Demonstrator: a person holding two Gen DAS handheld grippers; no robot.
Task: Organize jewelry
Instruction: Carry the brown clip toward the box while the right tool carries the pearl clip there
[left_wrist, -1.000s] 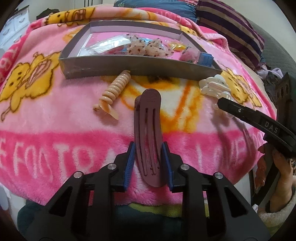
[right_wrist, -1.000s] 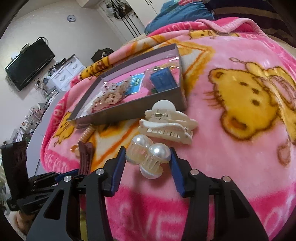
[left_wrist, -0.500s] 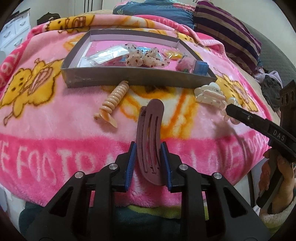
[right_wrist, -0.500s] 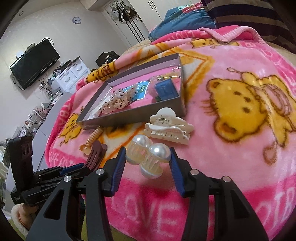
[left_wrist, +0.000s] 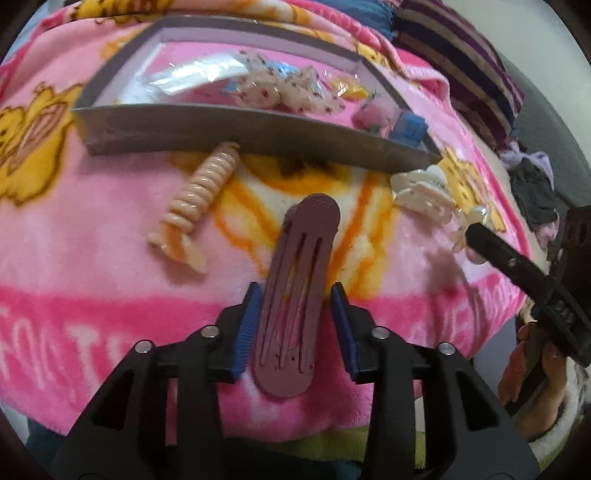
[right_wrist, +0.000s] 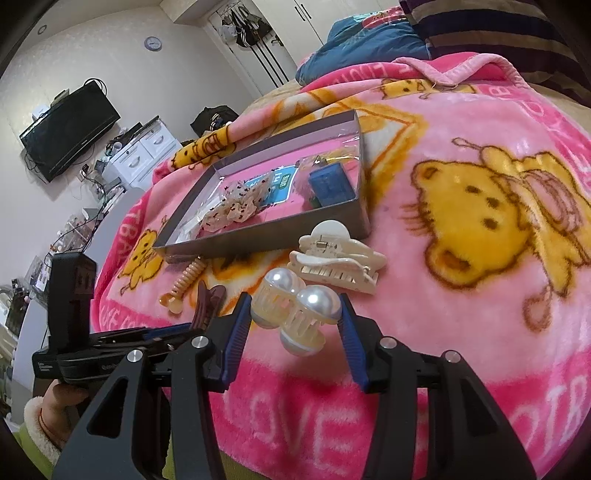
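A long maroon hair clip (left_wrist: 295, 288) lies on the pink blanket between the jaws of my left gripper (left_wrist: 295, 295). The jaws are opening, and a thin gap shows beside the right pad. In the right wrist view my right gripper (right_wrist: 293, 301) is shut on a double pearl hair clip (right_wrist: 295, 306), low over the blanket. A grey open box (left_wrist: 221, 125) with several packets and hair pieces sits just beyond. A peach spiral clip (left_wrist: 199, 195) and a white claw clip (left_wrist: 421, 192) lie in front of it.
The blanket drops off at the bed's near edge. Striped pillows (left_wrist: 461, 55) lie at the far right. The right gripper's finger (left_wrist: 517, 266) reaches in from the right of the left wrist view. Beyond the bed are a wall television (right_wrist: 70, 125) and white drawers (right_wrist: 147, 151).
The left jaws have spread away from the maroon clip they were squeezing, and the left gripper has moved in closer over the blanket. The right gripper still holds the pearl clip.
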